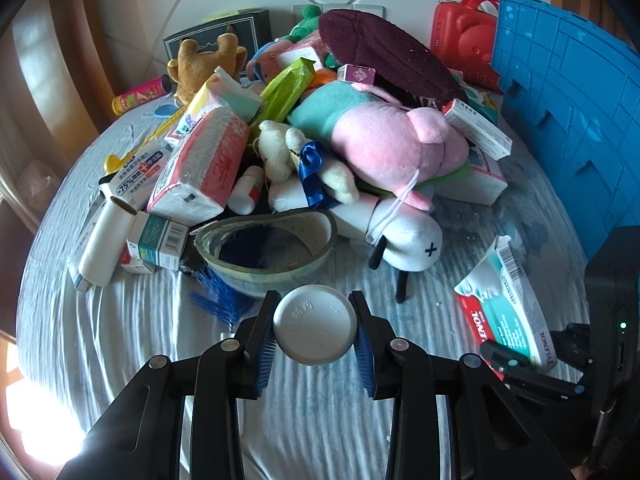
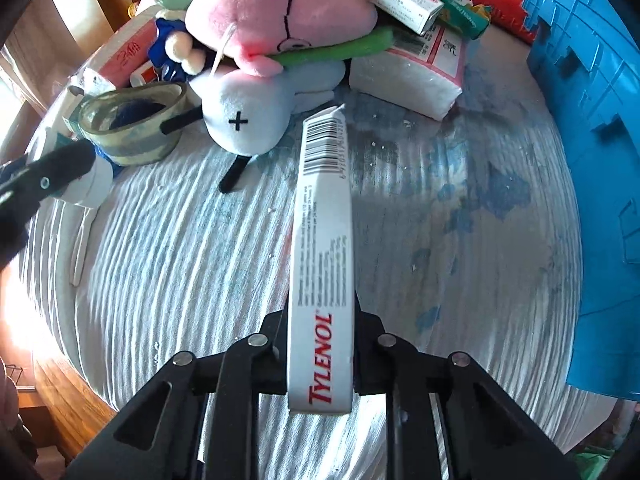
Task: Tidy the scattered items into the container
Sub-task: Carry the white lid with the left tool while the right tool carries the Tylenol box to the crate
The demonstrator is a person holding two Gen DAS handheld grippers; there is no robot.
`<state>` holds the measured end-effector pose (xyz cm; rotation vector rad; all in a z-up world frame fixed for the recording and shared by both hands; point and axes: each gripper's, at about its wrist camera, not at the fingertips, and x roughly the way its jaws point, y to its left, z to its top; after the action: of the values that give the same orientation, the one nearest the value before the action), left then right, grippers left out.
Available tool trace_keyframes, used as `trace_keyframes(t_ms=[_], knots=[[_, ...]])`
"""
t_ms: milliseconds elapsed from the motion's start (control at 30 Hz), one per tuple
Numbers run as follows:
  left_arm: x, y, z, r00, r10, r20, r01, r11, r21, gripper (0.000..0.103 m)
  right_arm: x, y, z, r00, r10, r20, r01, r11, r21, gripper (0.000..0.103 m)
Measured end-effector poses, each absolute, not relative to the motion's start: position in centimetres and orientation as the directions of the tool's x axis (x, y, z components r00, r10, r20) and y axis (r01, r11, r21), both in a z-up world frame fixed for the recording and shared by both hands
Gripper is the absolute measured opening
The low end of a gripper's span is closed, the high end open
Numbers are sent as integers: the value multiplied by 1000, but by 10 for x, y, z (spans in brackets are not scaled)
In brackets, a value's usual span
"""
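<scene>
A white bottle (image 1: pixel 315 325) is clamped in the left hand-held gripper (image 1: pixel 315 330), a Tylenol box (image 2: pixel 322 280) in the right hand-held gripper (image 2: pixel 320 344). Both should be kept level and carried over the blue container (image 2: pixel 592 160), right of the pile, then released well inside its wall.

Blue plastic crate (image 1: pixel 568 92) is the reference here, ribbed wall, standing off at the right edge of the striped sheet. The white round bottle (image 1: pixel 315 325) sits well to the crate's left, flat end facing the camera with embossed lettering, pinched between blue pads. The Tylenol box (image 2: pixel 322 280) is much nearer the crate, white with red lettering and a barcode, narrow side up, open flap end pointing away, clamped at its near end.
</scene>
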<state>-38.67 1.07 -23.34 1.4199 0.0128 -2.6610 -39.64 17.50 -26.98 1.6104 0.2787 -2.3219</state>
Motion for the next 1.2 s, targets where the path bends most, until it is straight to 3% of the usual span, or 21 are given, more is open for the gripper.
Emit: trace_keyframes(t_ms=[767,1200], knots=[[-386,22,-164,-686,-131,-716,112,-991,73,34,-406,152,-141,-581,-285,-762,413,-910,26,19],[-405,43,-107,-771,-112,-627,92,-994,65,34,-414,178,-72,-697,-242,-675,346,-938,-21,19]])
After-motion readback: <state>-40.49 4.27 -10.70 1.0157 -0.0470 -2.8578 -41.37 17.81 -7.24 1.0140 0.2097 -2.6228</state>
